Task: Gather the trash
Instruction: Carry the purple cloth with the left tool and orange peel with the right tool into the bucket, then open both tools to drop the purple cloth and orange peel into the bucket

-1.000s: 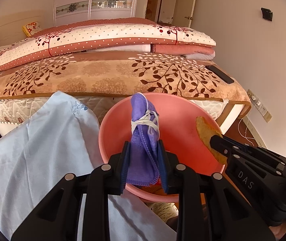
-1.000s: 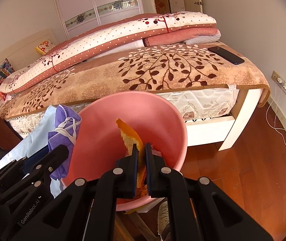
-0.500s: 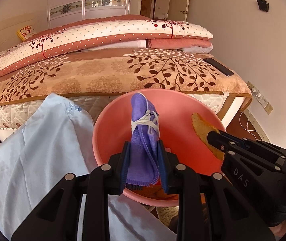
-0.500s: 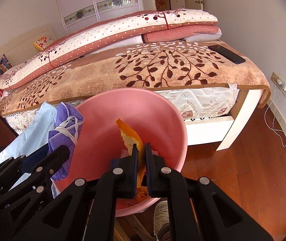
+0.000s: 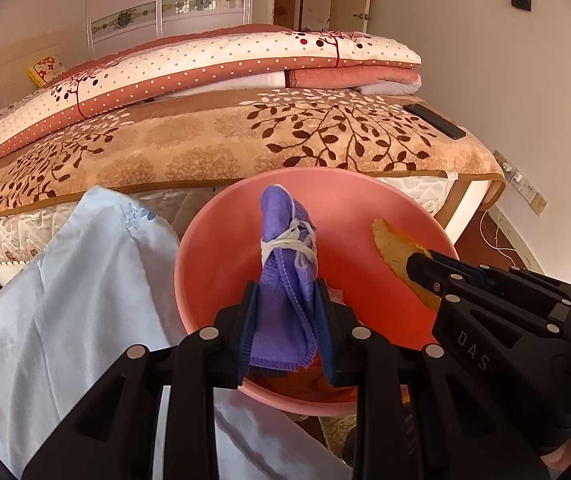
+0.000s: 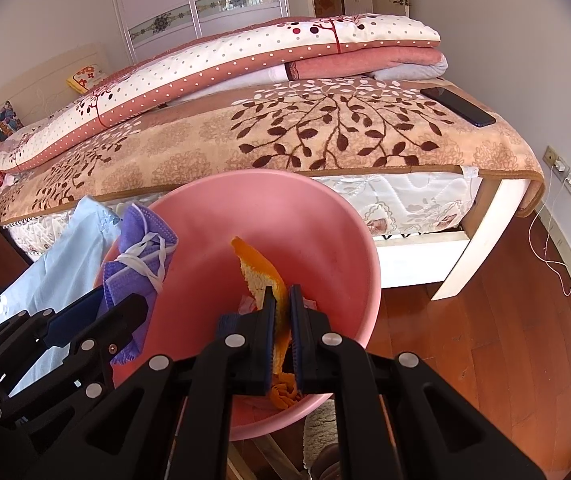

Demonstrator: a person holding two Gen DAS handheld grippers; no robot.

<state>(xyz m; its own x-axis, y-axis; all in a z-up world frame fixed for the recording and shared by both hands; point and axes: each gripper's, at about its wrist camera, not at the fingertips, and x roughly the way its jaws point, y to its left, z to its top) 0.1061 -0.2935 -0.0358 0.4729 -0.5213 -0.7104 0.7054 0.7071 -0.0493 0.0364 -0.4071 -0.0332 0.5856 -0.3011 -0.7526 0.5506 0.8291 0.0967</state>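
Note:
A pink plastic basin (image 5: 225, 248) (image 6: 325, 240) stands in front of the bed. My left gripper (image 5: 285, 292) is shut on a crumpled purple face mask (image 5: 285, 264) with white ear loops and holds it over the basin's near side; the mask also shows in the right wrist view (image 6: 141, 256). My right gripper (image 6: 281, 296) is shut on an orange peel (image 6: 261, 272) and holds it over the basin's right part; the peel also shows in the left wrist view (image 5: 395, 252). More scraps lie in the basin's bottom, mostly hidden.
A light blue cloth (image 5: 65, 288) lies left of the basin. The bed (image 5: 245, 136) with folded quilts (image 6: 245, 56) is behind it, with a black phone (image 6: 459, 106) at its right corner. Wooden floor (image 6: 505, 320) and wall sockets with cables are at right.
Both grippers have moved forward a little over the basin with their trash still held. The basin looks lower and nearer in both views.

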